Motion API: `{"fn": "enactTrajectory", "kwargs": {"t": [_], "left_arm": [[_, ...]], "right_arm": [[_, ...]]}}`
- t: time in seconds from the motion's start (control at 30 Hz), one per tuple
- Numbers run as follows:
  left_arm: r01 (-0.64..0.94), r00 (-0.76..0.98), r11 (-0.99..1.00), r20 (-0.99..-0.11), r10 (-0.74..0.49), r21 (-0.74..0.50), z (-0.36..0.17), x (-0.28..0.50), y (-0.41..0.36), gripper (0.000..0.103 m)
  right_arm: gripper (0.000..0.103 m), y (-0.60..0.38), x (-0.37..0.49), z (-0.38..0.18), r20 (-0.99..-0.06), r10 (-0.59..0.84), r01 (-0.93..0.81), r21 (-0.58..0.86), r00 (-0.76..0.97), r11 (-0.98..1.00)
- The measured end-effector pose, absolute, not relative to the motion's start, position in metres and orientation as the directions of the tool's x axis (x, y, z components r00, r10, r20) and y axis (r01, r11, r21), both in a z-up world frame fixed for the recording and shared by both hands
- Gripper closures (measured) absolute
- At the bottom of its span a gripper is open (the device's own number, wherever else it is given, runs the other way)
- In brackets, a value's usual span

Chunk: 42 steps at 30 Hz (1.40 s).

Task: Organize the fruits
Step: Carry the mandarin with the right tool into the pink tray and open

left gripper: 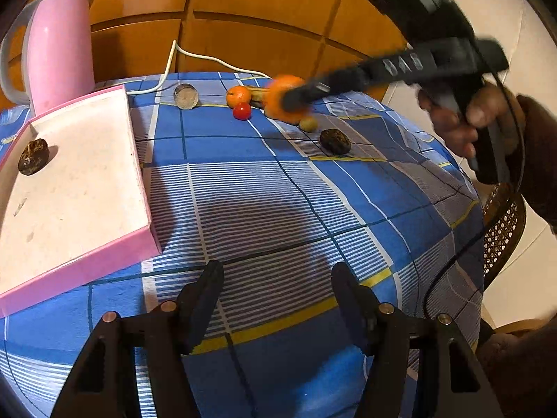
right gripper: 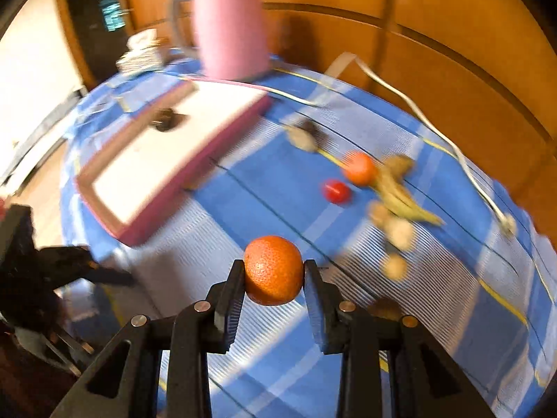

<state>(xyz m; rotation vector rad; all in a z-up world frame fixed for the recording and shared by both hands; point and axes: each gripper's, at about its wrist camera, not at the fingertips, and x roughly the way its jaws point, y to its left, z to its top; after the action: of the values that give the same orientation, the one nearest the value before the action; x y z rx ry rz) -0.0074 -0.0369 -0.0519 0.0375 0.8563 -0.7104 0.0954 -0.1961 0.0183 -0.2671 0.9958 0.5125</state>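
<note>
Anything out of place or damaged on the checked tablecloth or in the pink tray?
Nothing spilled or broken. One oddity: a grey disc-shaped object, which looks like no fruit, stands on edge on the blue checked tablecloth beyond the pink tray. The right gripper holds an intact orange tangerine.

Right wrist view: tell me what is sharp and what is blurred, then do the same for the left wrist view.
Right wrist view: the held orange and the right gripper are sharp, while the pink tray, pink kettle and loose fruit smear with motion. Left wrist view: the checked tablecloth, tray and left gripper are crisp; only the other gripper and its orange are streaked; the fisheye bows the table edge.
</note>
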Motion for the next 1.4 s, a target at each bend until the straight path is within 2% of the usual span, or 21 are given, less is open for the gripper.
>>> {"fn": "enactTrajectory", "kwargs": {"t": [0.53,0.9,1.03,1.2,1.27,1.4], "left_arm": [[0.596,0.425,0.752,-0.684,-0.592,-0.281,-0.053,-0.004,-0.031,0.038],[0.586,0.418,0.747,-0.673,-0.610,-0.313,-0.053,-0.002,-0.026,0.038],[0.580,0.420,0.750,-0.673,-0.609,-0.317,-0.054,-0.001,-0.025,0.038],[0.572,0.422,0.757,-0.678,-0.602,-0.316,-0.052,-0.001,-0.028,0.038],[0.573,0.423,0.759,-0.681,-0.597,-0.309,-0.051,-0.002,-0.027,0.037],[0.580,0.416,0.759,-0.693,-0.589,-0.296,-0.047,-0.004,-0.031,0.037]], "right_arm": [[0.070,-0.074,0.163,0.030,-0.805,0.445,-0.697,0.056,0.391,0.714],[0.068,-0.031,0.207,-0.009,-0.840,0.348,-0.673,-0.028,0.417,0.739],[0.061,-0.044,0.202,0.000,-0.812,0.377,-0.654,-0.008,0.445,0.756],[0.060,-0.060,0.190,0.015,-0.788,0.399,-0.630,0.019,0.468,0.777],[0.060,-0.059,0.184,0.011,-0.813,0.350,-0.622,-0.019,0.466,0.783],[0.060,-0.064,0.174,-0.001,-0.842,0.328,-0.615,-0.005,0.428,0.788]]}}
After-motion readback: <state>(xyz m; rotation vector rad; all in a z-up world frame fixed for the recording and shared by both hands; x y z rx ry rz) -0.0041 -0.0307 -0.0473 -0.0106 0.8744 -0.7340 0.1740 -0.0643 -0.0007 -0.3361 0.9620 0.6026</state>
